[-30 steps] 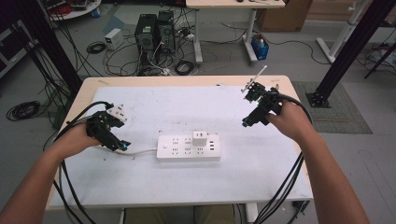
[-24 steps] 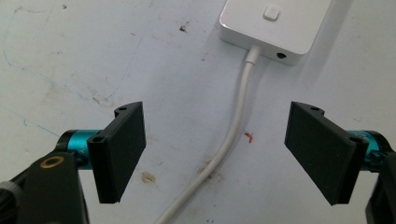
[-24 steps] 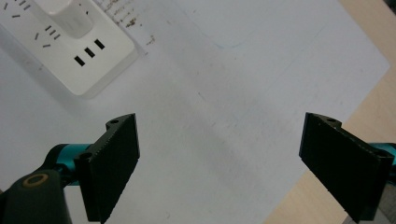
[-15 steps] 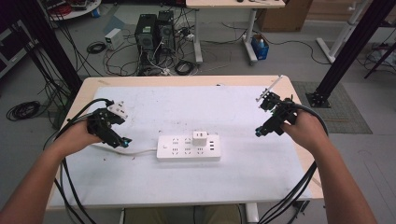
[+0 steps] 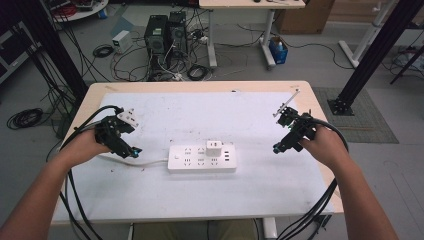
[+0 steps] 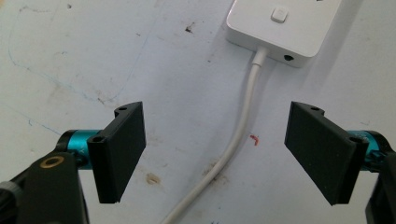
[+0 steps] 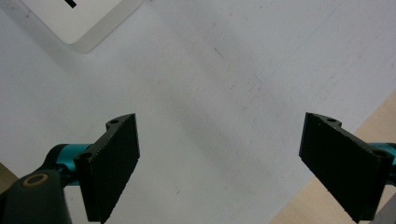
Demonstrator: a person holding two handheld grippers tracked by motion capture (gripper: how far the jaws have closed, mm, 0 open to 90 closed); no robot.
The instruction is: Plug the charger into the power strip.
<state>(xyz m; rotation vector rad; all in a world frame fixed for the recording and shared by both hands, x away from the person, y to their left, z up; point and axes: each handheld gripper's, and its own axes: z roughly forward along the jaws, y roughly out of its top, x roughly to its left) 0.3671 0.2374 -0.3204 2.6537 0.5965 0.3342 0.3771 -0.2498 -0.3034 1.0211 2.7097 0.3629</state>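
Flat white rectangular power strip [image 5: 202,159] with round smooth cord [image 6: 238,135] between parted jaws

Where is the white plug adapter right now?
In the high view the white plug adapter sits plugged into the top of the power strip at the table's middle, toward its right end, between the left gripper and right gripper.

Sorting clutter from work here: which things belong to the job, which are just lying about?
Job: power strip, its cord, plugged-in adapter, left gripper, right gripper.
Lying about: floor computers, cable coils, blue bottle.
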